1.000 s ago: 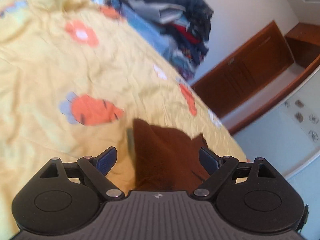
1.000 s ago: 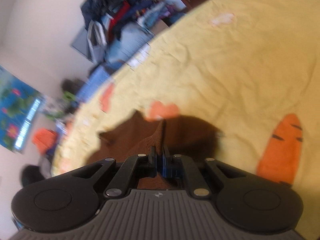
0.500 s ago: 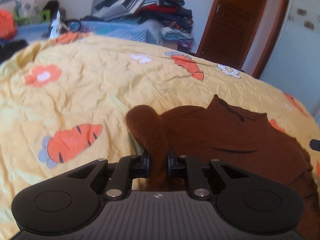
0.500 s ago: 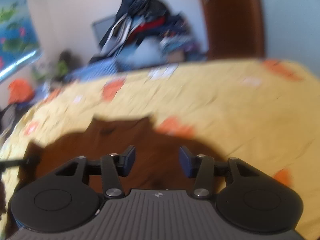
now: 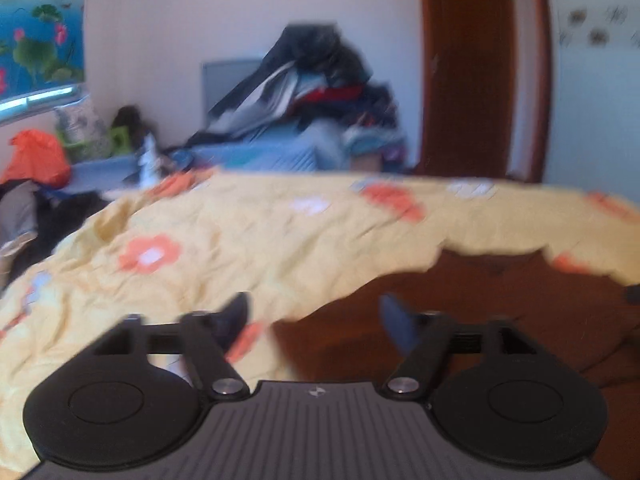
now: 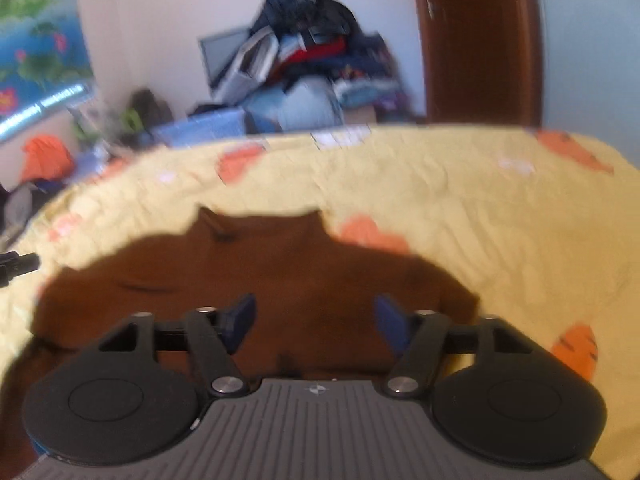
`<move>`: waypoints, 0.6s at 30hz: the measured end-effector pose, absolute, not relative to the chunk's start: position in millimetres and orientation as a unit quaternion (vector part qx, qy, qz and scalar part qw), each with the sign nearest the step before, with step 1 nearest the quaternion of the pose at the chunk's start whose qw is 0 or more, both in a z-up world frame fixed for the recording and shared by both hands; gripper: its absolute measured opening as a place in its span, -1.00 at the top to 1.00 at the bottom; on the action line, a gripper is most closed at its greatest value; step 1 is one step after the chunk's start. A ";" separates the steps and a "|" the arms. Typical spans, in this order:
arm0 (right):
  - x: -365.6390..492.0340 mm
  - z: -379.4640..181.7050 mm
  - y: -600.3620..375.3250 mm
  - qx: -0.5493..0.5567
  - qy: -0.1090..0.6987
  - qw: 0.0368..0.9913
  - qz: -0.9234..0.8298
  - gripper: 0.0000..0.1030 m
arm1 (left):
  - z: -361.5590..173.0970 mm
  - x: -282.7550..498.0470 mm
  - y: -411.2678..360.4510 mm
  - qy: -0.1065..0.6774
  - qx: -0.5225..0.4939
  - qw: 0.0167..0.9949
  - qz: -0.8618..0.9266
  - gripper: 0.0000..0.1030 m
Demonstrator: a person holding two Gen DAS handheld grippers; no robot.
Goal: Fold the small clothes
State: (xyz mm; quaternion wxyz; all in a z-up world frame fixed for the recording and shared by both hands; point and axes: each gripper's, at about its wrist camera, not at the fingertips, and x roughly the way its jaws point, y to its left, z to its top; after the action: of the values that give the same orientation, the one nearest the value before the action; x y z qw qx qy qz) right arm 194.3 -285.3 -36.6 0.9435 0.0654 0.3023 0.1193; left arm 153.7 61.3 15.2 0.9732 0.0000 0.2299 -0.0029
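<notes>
I see the brown garment (image 6: 288, 280) lying flat on the yellow bedspread (image 6: 480, 216), its collar pointing away from me toward the clothes pile (image 6: 312, 40), its long axis running left to right. My right tongs (image 6: 314, 326) and left tongs (image 5: 314, 322) are both opening, gripping nothing.

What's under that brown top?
The brown top lies spread on a yellow sheet printed with orange carrots and flowers. The sheet shows all around it; whatever lies directly beneath the top is covered, so I cannot tell if a carrot print or anything else hides there.
</notes>
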 end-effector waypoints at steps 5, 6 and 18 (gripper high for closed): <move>221.9 -57.5 -253.7 0.036 0.350 0.930 0.110 -0.46 | -23.5 192.0 15.3 0.324 0.017 0.944 -0.058 -0.64; 227.1 -68.9 -252.6 0.024 0.370 0.924 0.095 -0.48 | -39.8 198.9 15.2 0.351 0.020 0.935 -0.048 -0.65; 158.4 -52.5 -285.7 0.047 0.301 0.946 0.114 -0.71 | -24.1 122.4 28.0 0.288 0.077 0.953 -0.049 -0.64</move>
State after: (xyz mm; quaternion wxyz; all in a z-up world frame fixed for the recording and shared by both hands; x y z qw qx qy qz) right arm 158.4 -285.7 -52.5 0.9457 0.0469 0.3007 0.1145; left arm 122.4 28.0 -24.1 0.9534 0.0765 0.2876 -0.0494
